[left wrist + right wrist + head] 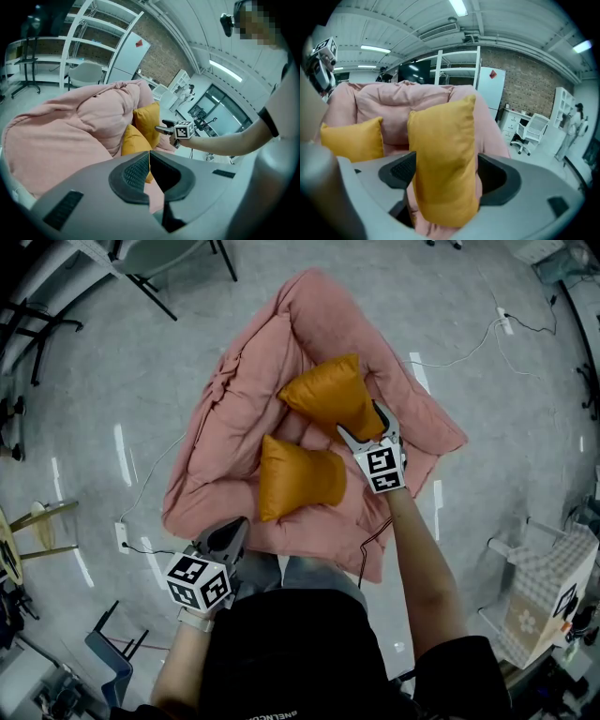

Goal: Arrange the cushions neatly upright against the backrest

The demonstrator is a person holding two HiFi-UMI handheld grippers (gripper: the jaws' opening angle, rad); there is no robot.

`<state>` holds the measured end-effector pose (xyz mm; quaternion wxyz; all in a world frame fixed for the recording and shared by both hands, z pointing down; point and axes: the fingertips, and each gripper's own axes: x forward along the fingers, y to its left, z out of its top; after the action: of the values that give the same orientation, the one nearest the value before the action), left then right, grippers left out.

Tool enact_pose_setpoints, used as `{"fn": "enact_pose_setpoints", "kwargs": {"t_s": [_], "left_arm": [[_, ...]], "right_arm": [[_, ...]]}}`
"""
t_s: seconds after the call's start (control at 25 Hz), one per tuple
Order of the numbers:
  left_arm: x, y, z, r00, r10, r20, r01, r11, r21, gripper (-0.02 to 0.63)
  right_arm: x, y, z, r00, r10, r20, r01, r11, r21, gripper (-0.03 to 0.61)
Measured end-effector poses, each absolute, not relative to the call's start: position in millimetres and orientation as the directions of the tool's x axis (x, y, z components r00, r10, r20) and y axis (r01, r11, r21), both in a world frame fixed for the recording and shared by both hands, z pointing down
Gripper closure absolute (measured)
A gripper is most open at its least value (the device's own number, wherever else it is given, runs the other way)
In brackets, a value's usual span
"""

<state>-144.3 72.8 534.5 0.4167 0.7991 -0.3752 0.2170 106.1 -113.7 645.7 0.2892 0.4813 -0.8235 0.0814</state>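
My right claw [364, 434] is spread wide, with one cushion [330, 395] standing between the jaws. As far as I see, the pads lie beside it and do not squeeze it. My left claw [228, 538] is pressed together, empty, at the near edge of the sofa [202, 493]. The second cushion [298, 476] stands on the seat just beside the first, and both are close to the backrest [401, 101].

I think the step now is to let the first cushion stand by itself. To do it well, I should draw the claw straight back along its own line, slowly, so that no pad drags the cloth. The cushion looks soft and light, so a small pull can tip it. Then I would check that it leans on the backrest in line with the second one. If not, a soft push with closed jaws should be enough.

The sofa is pink and puffy and lies on a grey floor [103, 371]. Around it are cables [469, 351], a chair [155, 261] and white shelves [89, 42], with a brick wall [525, 70] behind.
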Motion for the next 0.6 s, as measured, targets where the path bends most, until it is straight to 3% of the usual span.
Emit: {"fn": "enact_pose_setpoints", "kwargs": {"t_s": [0.2, 0.52, 0.6], "left_arm": [[-135.0, 61.5, 521.8, 0.635, -0.464, 0.618, -0.773, -0.395, 0.498, 0.600], [-95.7, 32.9, 477.5, 0.662, -0.546, 0.514, -0.750, -0.483, 0.452, 0.601], [-88.6, 33.5, 466.3, 0.673, -0.544, 0.500, -0.739, -0.520, 0.429, 0.601]], "right_arm": [[125.4, -92.7, 576.7, -0.357, -0.837, 0.416, -0.927, 0.372, -0.047, 0.192], [122.0, -40.4, 485.5, -0.409, -0.879, 0.245, -0.897, 0.338, -0.286, 0.557], [112.0, -25.0, 470.7, -0.426, -0.878, 0.220, -0.887, 0.356, -0.295, 0.569]]}}
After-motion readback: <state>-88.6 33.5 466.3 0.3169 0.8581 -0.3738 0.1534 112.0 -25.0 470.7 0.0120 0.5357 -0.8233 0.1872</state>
